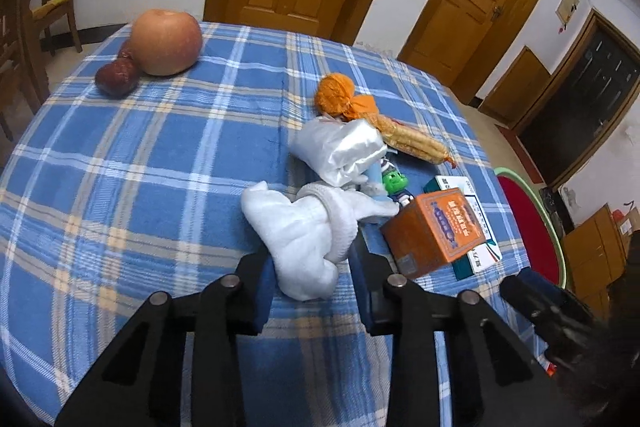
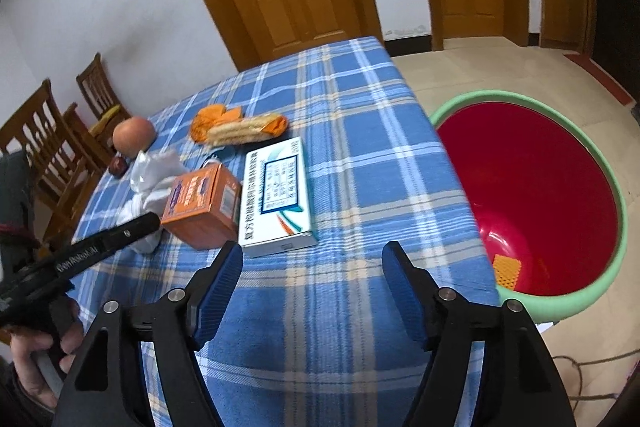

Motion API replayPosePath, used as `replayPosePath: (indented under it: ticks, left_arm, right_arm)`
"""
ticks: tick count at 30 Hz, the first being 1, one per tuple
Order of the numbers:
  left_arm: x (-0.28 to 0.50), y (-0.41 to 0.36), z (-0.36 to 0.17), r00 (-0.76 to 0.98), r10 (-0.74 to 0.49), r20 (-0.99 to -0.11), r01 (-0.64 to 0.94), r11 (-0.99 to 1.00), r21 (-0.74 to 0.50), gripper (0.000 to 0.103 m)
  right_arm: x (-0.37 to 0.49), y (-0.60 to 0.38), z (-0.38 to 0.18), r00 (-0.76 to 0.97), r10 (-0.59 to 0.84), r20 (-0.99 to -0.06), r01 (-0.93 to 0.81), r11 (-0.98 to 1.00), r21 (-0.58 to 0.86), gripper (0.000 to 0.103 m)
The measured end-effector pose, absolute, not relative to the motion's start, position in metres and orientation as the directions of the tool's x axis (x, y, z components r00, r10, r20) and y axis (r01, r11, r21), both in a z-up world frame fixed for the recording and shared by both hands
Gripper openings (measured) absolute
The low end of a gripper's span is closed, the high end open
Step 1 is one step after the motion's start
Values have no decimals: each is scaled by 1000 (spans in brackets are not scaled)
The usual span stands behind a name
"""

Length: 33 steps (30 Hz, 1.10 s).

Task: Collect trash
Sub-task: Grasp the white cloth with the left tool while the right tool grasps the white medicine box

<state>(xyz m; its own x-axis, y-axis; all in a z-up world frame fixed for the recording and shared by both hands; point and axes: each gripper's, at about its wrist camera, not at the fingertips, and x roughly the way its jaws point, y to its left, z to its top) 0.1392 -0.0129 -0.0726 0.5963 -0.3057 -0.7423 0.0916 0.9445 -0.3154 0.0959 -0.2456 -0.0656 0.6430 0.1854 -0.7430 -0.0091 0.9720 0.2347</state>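
So the left gripper (image 1: 312, 267) has its fingers pinched on a crumpled white tissue wad (image 1: 298, 227) near the middle of the bench, which has a blue plaid cloth (image 1: 140, 167) on it, and the wad looks like the first bit of trash to go. The right gripper (image 2: 312, 291) hangs over the bench's near edge with fingers spread wide and nothing in them, probably waiting its turn. The red plastic bin with a green rim (image 2: 560, 195) sits on the floor right off the bench's right edge, handy for dropping stuff in. The orange cardboard box (image 2: 204, 207), white medicine carton (image 2: 280, 191) and snack wrapper (image 2: 244, 129) sit clustered beyond the wad.
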Motion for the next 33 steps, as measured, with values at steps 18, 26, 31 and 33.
replayPosePath:
  ticks: [18, 26, 31, 33]
  left_arm:
    - [117, 17, -53, 641, -325, -695, 86, 931, -355, 34]
    - [116, 15, -56, 631, -334, -701, 88, 928, -362, 34]
    - [112, 10, -55, 627, -338, -702, 97, 928, -360, 34]
    - [110, 8, -53, 628, -340, -700, 102, 928, -358, 34]
  right_arm:
    - [120, -211, -82, 626, 123, -770, -64, 992, 107, 74]
    - [124, -210, -83, 639, 104, -762, -56, 994, 89, 64]
    - [122, -214, -82, 642, 126, -757, -60, 992, 114, 51]
    - [120, -216, -81, 642, 139, -754, -58, 989, 133, 51]
